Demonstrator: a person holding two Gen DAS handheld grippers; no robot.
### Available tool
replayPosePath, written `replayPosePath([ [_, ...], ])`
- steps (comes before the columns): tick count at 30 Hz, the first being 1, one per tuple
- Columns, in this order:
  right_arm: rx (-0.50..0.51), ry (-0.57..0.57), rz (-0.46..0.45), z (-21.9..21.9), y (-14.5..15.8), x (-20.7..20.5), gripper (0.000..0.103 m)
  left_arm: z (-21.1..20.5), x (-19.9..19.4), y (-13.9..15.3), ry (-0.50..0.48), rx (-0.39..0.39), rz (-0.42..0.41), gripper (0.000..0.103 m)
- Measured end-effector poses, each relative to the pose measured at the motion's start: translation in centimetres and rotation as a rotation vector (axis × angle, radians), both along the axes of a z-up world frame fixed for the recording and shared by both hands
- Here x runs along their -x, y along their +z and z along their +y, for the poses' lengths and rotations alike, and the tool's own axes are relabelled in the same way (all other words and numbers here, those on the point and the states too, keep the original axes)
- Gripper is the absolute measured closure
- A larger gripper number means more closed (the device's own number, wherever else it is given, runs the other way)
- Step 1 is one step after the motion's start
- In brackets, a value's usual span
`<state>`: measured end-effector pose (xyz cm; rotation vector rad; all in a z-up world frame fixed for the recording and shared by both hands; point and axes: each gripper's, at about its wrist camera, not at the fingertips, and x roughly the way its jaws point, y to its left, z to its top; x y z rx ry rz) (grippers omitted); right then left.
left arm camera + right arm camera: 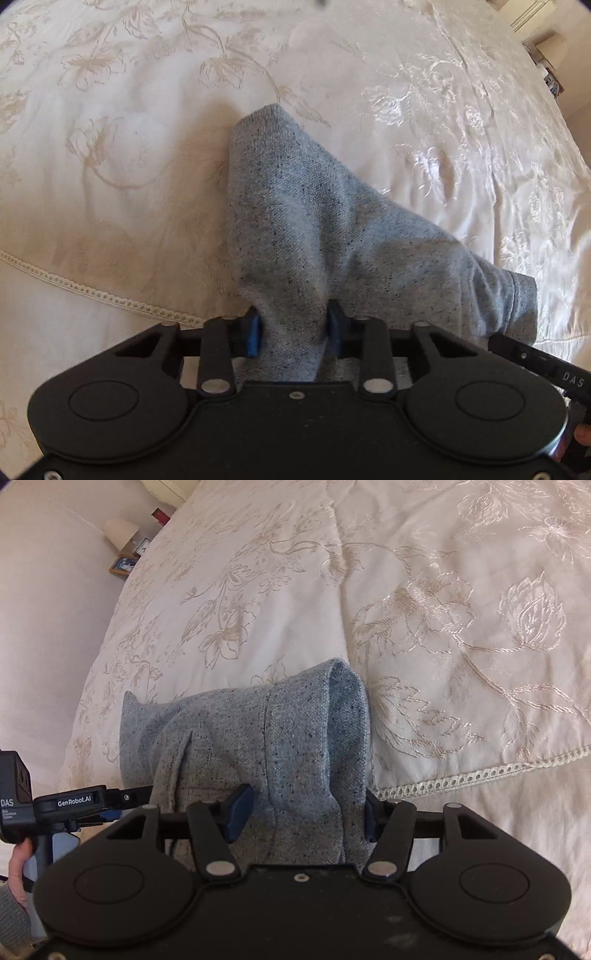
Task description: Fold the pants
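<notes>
The grey speckled pants (pixel 314 229) lie bunched on a cream embroidered bedspread (pixel 129 147). My left gripper (pixel 294 325) is shut on a fold of the pants, with the cloth pinched between its blue pads and rising ahead of it. In the right wrist view the pants (pixel 258 738) show a hemmed edge folded over. My right gripper (pixel 301 808) has its jaws around a thick bunch of that cloth, pads pressing both sides. The left gripper's body (pixel 74 801) shows at the left edge of the right wrist view.
The bedspread (pixel 443 627) covers the whole bed, with a lace trim line (pixel 480 771) crossing near the grippers. A bedside table with a lamp (pixel 120 531) and picture frame stands at the far left. A wall runs along the bed's left side.
</notes>
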<state>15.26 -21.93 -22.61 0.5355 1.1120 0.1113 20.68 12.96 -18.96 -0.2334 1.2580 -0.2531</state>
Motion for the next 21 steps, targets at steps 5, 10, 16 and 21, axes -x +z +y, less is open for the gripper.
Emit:
replayPosePath([
  [5, 0.138, 0.073, -0.068, 3.2, 5.0, 0.7, 0.076, 1.3, 2.3, 4.8, 0.005, -0.013, -0.099, 0.070],
  [10, 0.163, 0.151, -0.140, 7.6, 9.4, -0.3, 0.076, 6.1, 2.3, 8.5, 0.082, -0.066, -0.163, 0.069],
  [16, 0.128, 0.273, -0.174, 16.2, 11.5, -6.2, 0.076, 14.3, -0.2, 9.6, 0.213, -0.146, -0.181, 0.068],
  [21, 0.126, 0.352, -0.164, 24.0, 10.4, -11.3, 0.075, 20.0, -1.8, 6.5, 0.381, -0.310, -0.111, 0.053],
])
